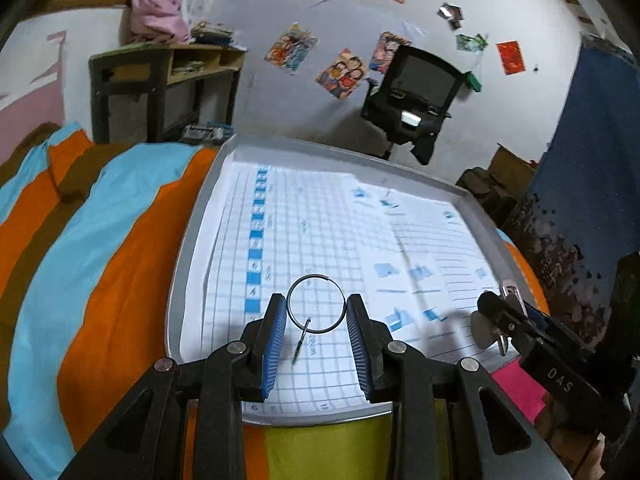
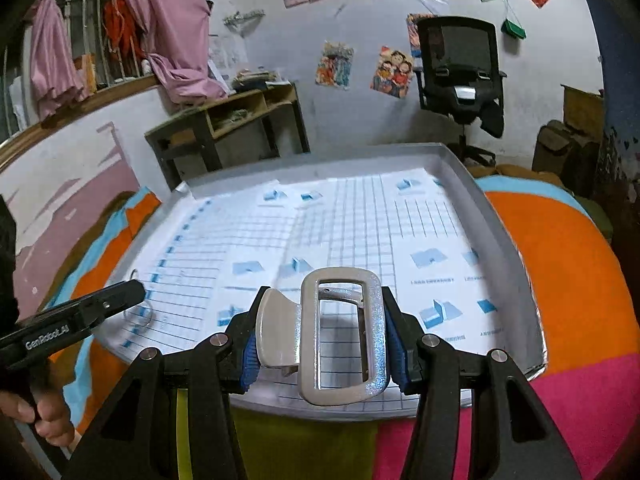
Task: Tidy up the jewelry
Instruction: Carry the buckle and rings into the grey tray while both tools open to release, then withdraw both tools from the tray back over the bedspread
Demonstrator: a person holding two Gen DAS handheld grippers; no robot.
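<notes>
A bed covered in an orange, sky-blue and brown striped blanket [image 1: 100,248] is carrying a shallow grey rectangular tray [image 1: 188,240] lined with white printed paper sheets bearing blue grids [image 1: 320,224]. The right claw [image 2: 320,336] is clamping a chunky silver metal clip with a rectangular window frame [image 2: 344,336] across its width, holding it just above the tray's near edge; this piece is looking rigid, fairly heavy and slick, so squeezing the flat outer sides of the frame, as the pads are doing, seems the safest hold. The left claw [image 1: 316,320] is standing open, its blue ribbed pads flanking a thin dark wire hoop earring with a small dangling pin [image 1: 316,304] that appears to be lying on the paper near the tray's front. That hoop is likely light, springy and easy to bend or flick away, so closing gently across its widest part, low against the paper, looks wisest.
</notes>
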